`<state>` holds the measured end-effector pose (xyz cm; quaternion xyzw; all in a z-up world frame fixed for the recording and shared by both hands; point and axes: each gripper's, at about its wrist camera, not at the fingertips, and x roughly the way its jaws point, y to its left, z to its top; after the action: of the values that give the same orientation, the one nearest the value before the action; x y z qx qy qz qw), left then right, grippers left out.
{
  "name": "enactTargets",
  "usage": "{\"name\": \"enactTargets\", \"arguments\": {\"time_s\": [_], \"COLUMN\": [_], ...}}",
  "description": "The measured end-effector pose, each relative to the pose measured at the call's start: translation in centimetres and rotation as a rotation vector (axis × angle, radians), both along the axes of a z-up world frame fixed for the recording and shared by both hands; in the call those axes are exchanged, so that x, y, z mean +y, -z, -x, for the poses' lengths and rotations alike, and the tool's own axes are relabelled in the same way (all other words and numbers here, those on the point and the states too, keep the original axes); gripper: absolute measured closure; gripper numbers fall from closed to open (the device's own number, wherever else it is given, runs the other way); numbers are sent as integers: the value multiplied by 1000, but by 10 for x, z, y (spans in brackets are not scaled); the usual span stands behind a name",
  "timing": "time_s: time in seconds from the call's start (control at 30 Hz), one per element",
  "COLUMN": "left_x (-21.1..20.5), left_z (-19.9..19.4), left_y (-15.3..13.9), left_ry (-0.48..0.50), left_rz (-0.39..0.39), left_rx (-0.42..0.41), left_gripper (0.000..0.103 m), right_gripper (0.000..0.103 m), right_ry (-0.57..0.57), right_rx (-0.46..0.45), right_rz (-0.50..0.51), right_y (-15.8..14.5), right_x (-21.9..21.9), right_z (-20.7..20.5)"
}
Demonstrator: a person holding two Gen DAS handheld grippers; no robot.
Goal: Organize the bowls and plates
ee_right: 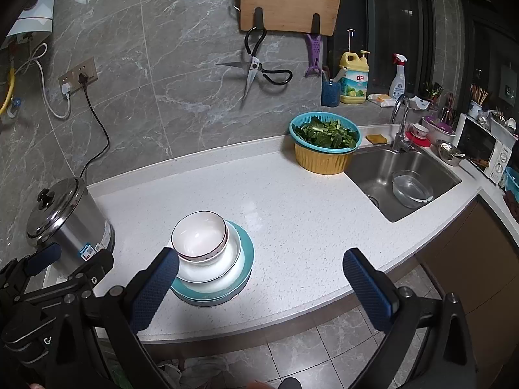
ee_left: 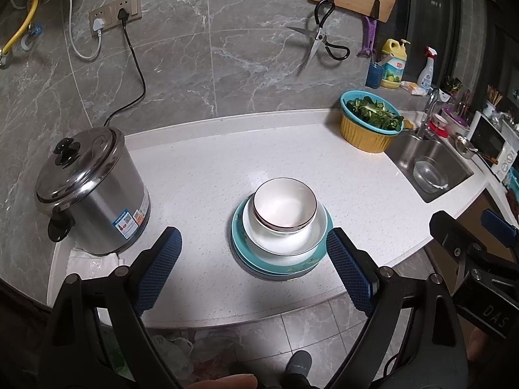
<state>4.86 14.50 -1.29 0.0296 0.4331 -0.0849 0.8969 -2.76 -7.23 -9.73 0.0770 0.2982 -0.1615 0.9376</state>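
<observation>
This is a kitchen with a gray marble wall and a white speckled bench (ee_left: pixel 201 175) that curves along the front. In the middle of the bench sits a stack of dishes. At the bottom is a round teal plate (ee_left: pixel 241 246), on it a wide white dish (ee_left: pixel 285 243), and on top a small white bowl (ee_left: pixel 284 202) with a thin dark rim. They all look smooth and shiny. The left gripper (ee_left: pixel 253 246) has its fingers (ee_left: pixel 160 265) spread wide apart, one on each side of the stack, and they hold nothing. It is hard to tell if the right one touches the teal plate or is just beside it. The right gripper (ee_right: pixel 259 269) is spread wide too and holds nothing; its left finger sits in front of the stack's edge. The fingers have bumpy blue pads on black arms. To the left stands a shiny metal pot (ee_left: pixel 94 191) with a lid and a black knob. Farther back is a yellow ribbed basket (ee_right: pixel 322 159) with a blue strainer of green leaves in it, just beside a steel sink (ee_right: pixel 366 175). A clear bowl (ee_right: pixel 412 189) lies in the sink. A wooden board (ee_right: pixel 288 1) and scissors (ee_right: pixel 256 64) hang on the wall.
</observation>
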Motion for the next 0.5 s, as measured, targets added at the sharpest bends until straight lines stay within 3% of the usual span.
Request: {"name": "enactTargets", "arguments": {"time_s": [0.5], "left_x": [1], "left_z": [-1], "left_y": [3], "left_ry": [3], "left_rz": [-2], "left_rx": [6], "left_gripper": [12], "right_gripper": [0], "right_ry": [3], "right_rx": [-1], "right_rz": [1], "right_y": [0], "right_x": [1], "right_z": [0]}}
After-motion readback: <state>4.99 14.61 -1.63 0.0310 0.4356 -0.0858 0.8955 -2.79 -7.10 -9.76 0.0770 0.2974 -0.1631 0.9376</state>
